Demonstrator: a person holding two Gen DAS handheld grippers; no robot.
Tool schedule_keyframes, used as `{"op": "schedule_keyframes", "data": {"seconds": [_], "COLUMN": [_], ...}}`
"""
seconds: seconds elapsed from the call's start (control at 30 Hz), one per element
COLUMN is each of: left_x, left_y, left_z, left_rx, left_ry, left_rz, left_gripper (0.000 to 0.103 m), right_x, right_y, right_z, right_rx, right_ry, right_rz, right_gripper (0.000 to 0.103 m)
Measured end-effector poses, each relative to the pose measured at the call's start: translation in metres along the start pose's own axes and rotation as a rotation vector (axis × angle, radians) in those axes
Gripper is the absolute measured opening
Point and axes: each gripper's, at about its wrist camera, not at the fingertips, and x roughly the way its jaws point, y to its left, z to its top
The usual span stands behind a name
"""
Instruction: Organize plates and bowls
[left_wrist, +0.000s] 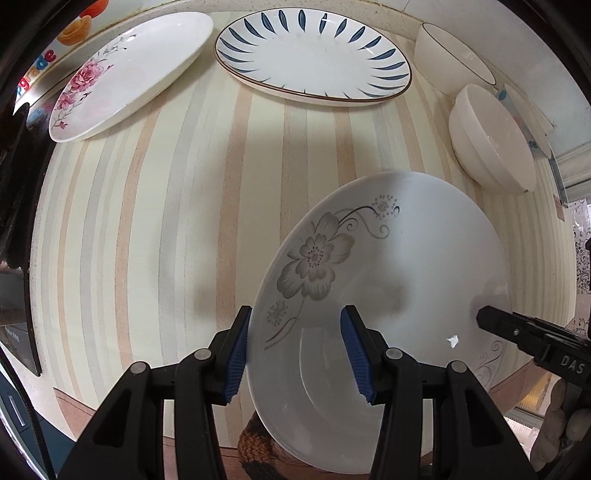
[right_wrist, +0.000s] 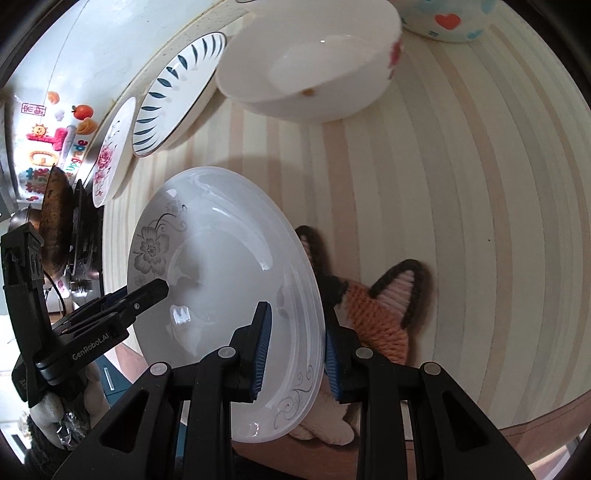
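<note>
Both claws, the left claw (left_wrist: 295, 354) and right claw (right_wrist: 295, 350), are straddling opposite rims of the grey-flowered plate (left_wrist: 388, 280) with pads parted, unclenched, so it is risking slipping onto the surface (left_wrist: 166, 221).

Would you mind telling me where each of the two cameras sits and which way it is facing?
Left wrist: sits on the left gripper, facing across the striped table toward the pink-flower plate and blue-leaf plate; its fingers straddle the grey-flower plate.
Right wrist: sits on the right gripper, facing leftward across the plate toward the left gripper and a white bowl.
Shared: the grey-flower plate, both grippers, both far plates.
</note>
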Motion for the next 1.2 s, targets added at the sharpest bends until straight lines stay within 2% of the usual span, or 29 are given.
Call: {"op": "schedule_keyframes", "data": {"seconds": [0.17,0.27,0.43,0.57,0.63,0.77,0.83,1.0,1.13,1.2], "left_x": [-0.003,-0.028,-0.076,-0.079,-0.074,-0.066,-0.057,-0.043,-0.035,-0.029], "left_y": [0.000,0.008,0.048,0.090,0.116,0.162,0.179,0.205,0.212,0.215], "left_z": [0.004,0.006,0.021,0.040,0.049,0.065,0.077,0.101,0.115,0.120], "left_rx": [0.004,-0.008,-0.092,-0.196,-0.256,-0.352,-0.384,-0.411,-0.395,-0.390], "left_ry": [-0.008,-0.056,-0.167,-0.223,-0.226,-0.238,-0.243,-0.243,-0.245,-0.234], "left_rz": [-0.009,-0.007,0.023,0.046,0.044,0.038,0.054,0.067,0.110,0.105], "left_gripper": [0.045,0.045,0.046,0.046,0.046,0.046,0.046,0.046,0.046,0.046], "right_x": [-0.002,-0.005,-0.050,-0.088,-0.093,-0.067,-0.045,0.017,0.067,0.084], "right_y": [-0.001,-0.003,-0.008,0.026,0.061,0.137,0.178,0.258,0.296,0.303], "right_z": [-0.002,-0.001,0.001,0.011,0.024,0.070,0.104,0.183,0.231,0.247], "right_rx": [0.014,0.037,0.075,0.016,-0.067,-0.215,-0.284,-0.384,-0.429,-0.438], "right_ry": [-0.008,0.010,-0.060,-0.149,-0.174,-0.179,-0.205,-0.222,-0.188,-0.178], "right_rz": [0.006,0.019,-0.006,0.020,0.040,0.049,0.004,-0.023,-0.040,-0.049], "right_gripper": [0.029,0.029,0.030,0.040,0.045,0.045,0.045,0.045,0.045,0.045]}}
